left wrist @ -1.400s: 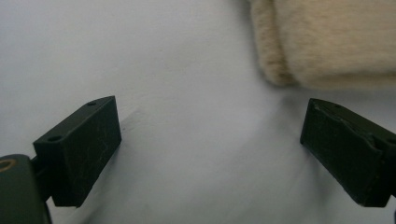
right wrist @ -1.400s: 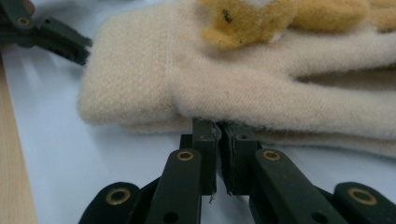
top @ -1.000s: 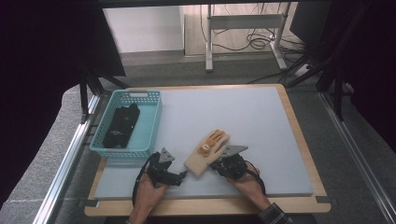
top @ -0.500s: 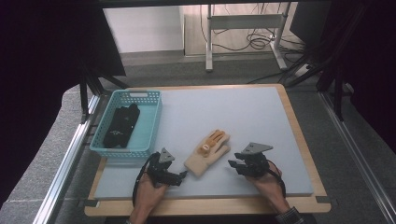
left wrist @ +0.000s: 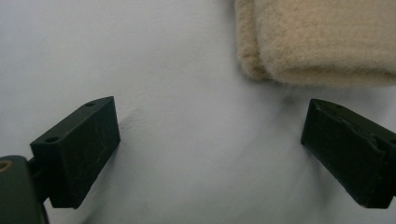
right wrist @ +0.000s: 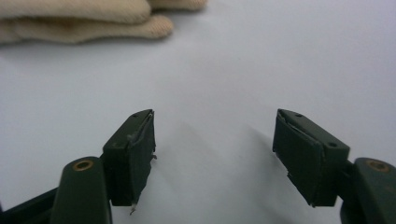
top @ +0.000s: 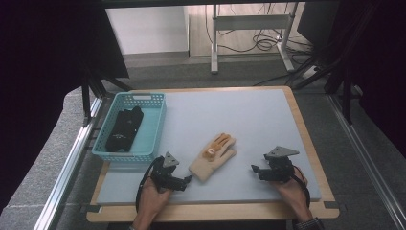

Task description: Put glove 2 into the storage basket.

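A cream knitted glove [top: 213, 156] lies flat on the grey table mat, fingers pointing away to the upper right. My left gripper [top: 186, 179] rests on the mat just left of the glove's cuff [left wrist: 322, 42], open, nothing between its fingers. My right gripper [top: 255, 171] sits on the mat to the glove's right, a short gap away, also open and empty. The glove's fingers [right wrist: 93, 21] lie beyond its jaws at the upper left of the right gripper view.
A teal plastic basket [top: 155, 127] stands at the mat's left side with a black glove [top: 125, 128] inside. The wooden table edge [top: 215, 211] runs along the front. Dark frame posts stand at both sides.
My right gripper has let go of the glove and pulled away to the right. The glove now lies flat on the mat. The left gripper has stayed in place.
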Tool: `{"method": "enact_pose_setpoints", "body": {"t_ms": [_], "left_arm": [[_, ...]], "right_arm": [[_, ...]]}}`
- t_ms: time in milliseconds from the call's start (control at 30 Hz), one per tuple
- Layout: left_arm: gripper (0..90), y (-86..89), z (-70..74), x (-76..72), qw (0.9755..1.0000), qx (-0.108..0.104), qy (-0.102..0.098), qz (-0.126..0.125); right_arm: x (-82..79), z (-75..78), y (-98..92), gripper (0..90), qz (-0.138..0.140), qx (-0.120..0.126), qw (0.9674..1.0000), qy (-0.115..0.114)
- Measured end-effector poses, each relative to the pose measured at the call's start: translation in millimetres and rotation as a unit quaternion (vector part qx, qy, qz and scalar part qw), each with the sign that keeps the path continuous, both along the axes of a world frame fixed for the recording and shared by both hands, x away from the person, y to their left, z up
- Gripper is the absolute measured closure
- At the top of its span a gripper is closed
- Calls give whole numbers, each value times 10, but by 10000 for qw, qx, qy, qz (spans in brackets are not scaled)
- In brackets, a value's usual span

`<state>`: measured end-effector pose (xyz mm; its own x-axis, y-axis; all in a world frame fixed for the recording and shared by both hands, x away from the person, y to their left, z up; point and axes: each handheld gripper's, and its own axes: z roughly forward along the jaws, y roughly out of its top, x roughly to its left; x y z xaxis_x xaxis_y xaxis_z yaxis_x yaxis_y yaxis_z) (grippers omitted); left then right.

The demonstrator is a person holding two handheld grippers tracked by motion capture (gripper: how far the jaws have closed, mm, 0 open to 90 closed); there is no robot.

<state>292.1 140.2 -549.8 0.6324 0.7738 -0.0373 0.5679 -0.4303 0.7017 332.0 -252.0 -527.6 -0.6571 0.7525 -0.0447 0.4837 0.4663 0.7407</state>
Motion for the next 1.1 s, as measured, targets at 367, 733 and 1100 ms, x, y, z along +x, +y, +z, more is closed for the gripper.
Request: {"method": "enact_pose_setpoints", "body": {"t_ms": [367,733,1100], "left_arm": [[47,-8,2,0,10000,6,21,27],[48,-15,9,5,9999,-42,65,93],[60,-155,329,-15,9991,-224,224,-292]], "right_arm": [[11,-35,-12,237,-6,-40,10000,33],[14,-39,-16,234,-18,-16,10000,41],[14,-40,-17,234,-20,-13,10000,39]]}}
